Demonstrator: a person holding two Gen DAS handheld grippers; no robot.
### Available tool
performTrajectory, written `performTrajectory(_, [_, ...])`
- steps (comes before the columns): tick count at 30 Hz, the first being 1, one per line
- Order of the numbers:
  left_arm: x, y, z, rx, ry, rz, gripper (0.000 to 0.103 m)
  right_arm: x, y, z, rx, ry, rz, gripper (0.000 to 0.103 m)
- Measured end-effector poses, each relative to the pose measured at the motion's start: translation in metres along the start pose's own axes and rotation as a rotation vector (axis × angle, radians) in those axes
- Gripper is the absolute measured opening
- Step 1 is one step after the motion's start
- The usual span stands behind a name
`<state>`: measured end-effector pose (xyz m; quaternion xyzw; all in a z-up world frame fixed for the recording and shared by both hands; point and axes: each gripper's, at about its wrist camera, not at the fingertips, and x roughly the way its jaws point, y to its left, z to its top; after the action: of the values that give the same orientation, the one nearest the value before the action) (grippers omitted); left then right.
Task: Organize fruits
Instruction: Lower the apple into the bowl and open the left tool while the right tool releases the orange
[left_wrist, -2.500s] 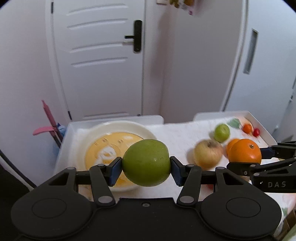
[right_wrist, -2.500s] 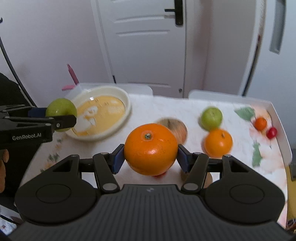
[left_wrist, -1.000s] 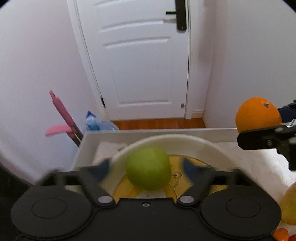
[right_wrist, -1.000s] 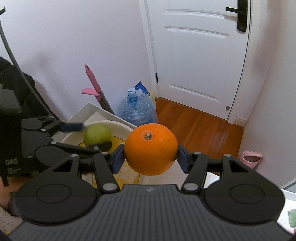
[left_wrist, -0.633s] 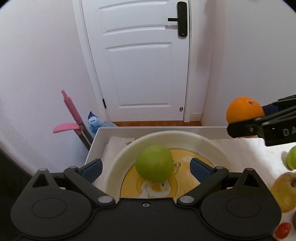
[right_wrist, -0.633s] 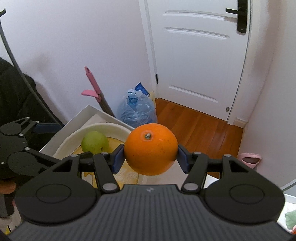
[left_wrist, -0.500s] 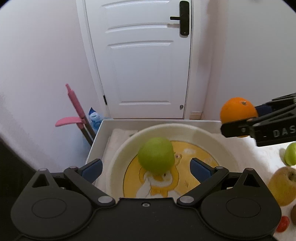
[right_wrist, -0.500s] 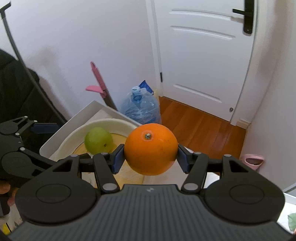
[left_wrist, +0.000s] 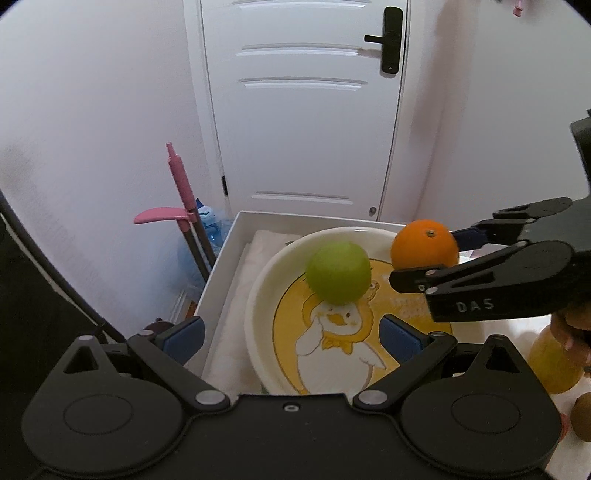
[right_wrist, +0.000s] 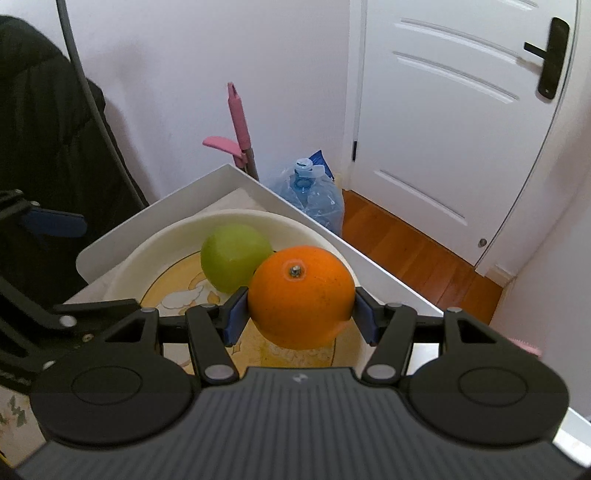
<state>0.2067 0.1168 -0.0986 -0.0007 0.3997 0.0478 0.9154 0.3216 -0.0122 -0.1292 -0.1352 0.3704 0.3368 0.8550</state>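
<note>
Left gripper (left_wrist: 290, 334): my jaws stand released and empty, with blue pads wide apart at the near rim of the bowl (left_wrist: 258, 291).
Green apple (left_wrist: 338, 272): done; it rests inside the bowl, clear of my pads.
Right gripper (right_wrist: 299, 314): my jaws clench the orange (right_wrist: 301, 295), held just above the bowl beside the apple.
Remaining: orange not yet set down; a yellowish apple (left_wrist: 550, 365) and a brown fruit (left_wrist: 581, 417) wait on the bench at right.
</note>
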Motion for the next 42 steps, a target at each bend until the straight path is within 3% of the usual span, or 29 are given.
performTrajectory(7, [-0.002, 0.001, -0.005, 0.001, 0.008, -0.003, 0.102, 0.005, 0.006, -0.004, -0.025, -0.006, -0.004, 0.075])
performTrajectory(12, [-0.006, 0.001, -0.007, -0.001, 0.007, -0.006, 0.102, -0.001, 0.008, -0.001, -0.045, -0.031, -0.044, 0.101])
performTrajectory(24, [-0.038, 0.000, -0.012, -0.026, -0.031, -0.012, 0.102, -0.051, 0.008, -0.015, 0.107, -0.047, -0.074, 0.101])
performTrajectory(38, [-0.118, -0.018, -0.020, 0.040, -0.127, -0.064, 0.102, -0.173, 0.030, -0.039, 0.243, -0.118, -0.191, 0.101])
performTrajectory(42, [-0.135, -0.025, -0.023, 0.075, -0.151, -0.101, 0.102, -0.217, 0.031, -0.053, 0.291, -0.148, -0.278, 0.101])
